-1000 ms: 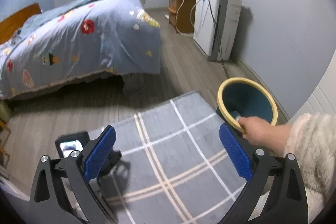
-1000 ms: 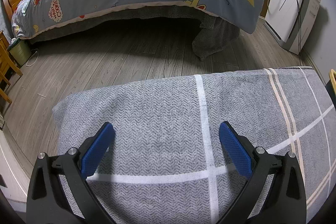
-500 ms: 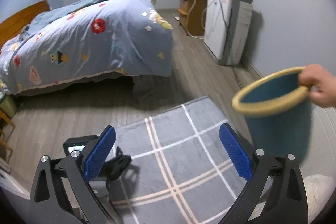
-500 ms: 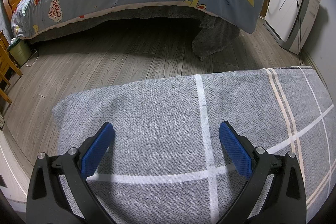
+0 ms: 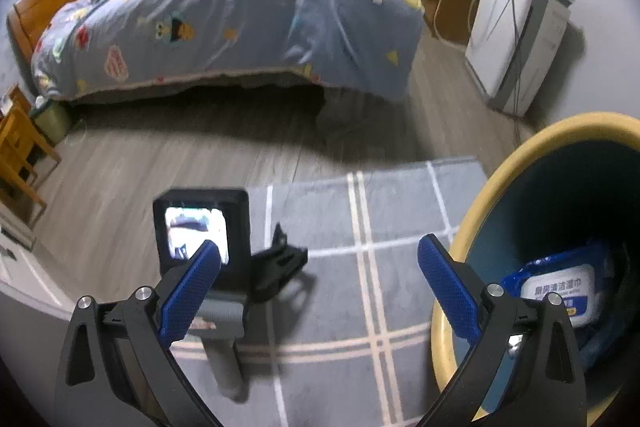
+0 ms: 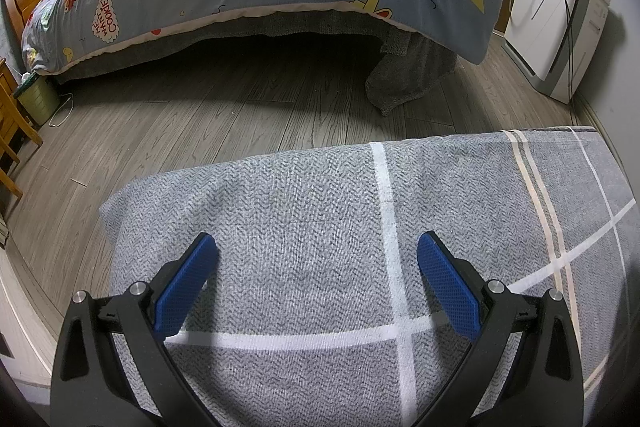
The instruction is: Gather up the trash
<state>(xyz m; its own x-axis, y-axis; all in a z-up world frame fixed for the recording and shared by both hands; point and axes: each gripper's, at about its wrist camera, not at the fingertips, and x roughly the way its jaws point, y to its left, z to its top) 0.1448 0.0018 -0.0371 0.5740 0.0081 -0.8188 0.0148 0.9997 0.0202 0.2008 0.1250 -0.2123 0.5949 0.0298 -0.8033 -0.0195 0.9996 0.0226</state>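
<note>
A blue trash bin with a yellow rim (image 5: 476,227) fills the right of the left wrist view, its mouth tipped toward me. Inside it lies a blue wet-wipes pack (image 5: 556,291). My left gripper (image 5: 320,287) is open and empty above the grey checked rug (image 5: 340,219), its right finger just in front of the bin's rim. The right gripper's camera unit (image 5: 200,231) rests on the rug behind my left finger. In the right wrist view my right gripper (image 6: 318,279) lies open and empty on the same rug (image 6: 304,195). No loose trash shows on the floor.
A bed with a blue cartoon duvet (image 5: 240,7) spans the back, with a dark gap under it. A white appliance with cables (image 5: 516,35) and a wooden cabinet (image 5: 448,3) stand along the right wall. A small green bin (image 6: 38,99) and wooden furniture (image 5: 20,151) are at the left.
The bin, held up by a hand at the right, now sits close beside my left gripper with its mouth toward me; the hand is out of view. The right gripper's view is unchanged.
</note>
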